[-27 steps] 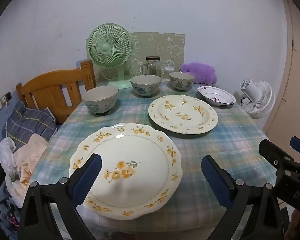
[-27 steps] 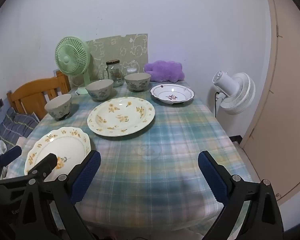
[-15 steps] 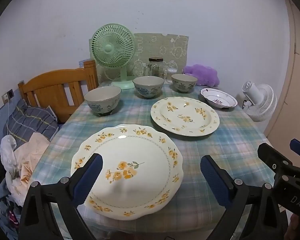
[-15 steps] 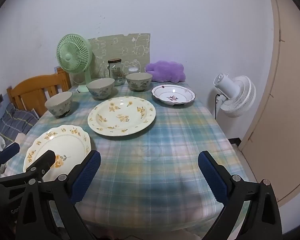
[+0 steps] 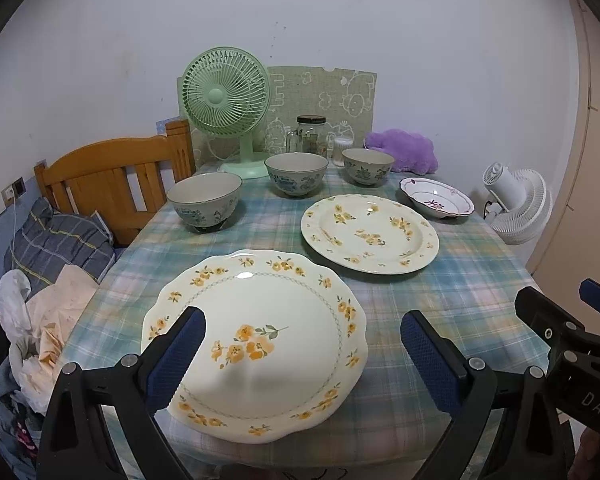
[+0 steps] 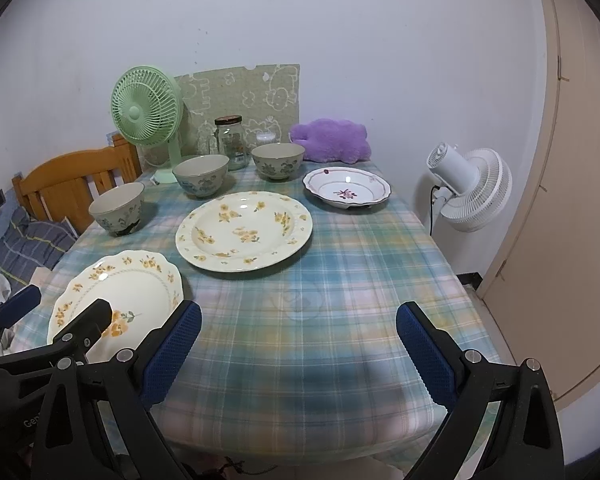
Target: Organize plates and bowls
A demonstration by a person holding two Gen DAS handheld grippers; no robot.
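Note:
A scalloped cream plate with yellow flowers point(image 5: 256, 340) lies at the table's near left edge, also in the right wrist view point(image 6: 120, 296). A round yellow-flowered plate point(image 5: 370, 232) lies mid-table point(image 6: 244, 230). A white dish with a red flower point(image 5: 436, 200) sits far right point(image 6: 346, 192). Three grey-blue bowls stand behind: left point(image 5: 204, 206), middle point(image 5: 296, 174), right point(image 5: 368, 166). My left gripper point(image 5: 302, 356) is open above the scalloped plate's near part, holding nothing. My right gripper point(image 6: 298, 348) is open over bare tablecloth, holding nothing.
A green desk fan point(image 5: 230, 104), a glass jar point(image 5: 311, 134) and a purple plush point(image 5: 402, 154) stand at the table's back. A wooden chair point(image 5: 112, 176) and piled clothes point(image 5: 40, 312) are left. A white floor fan point(image 6: 470, 188) stands right of the table.
Both grippers have drawn back and risen slightly, so the table looks a little farther away. Both stay open. No dish has moved.

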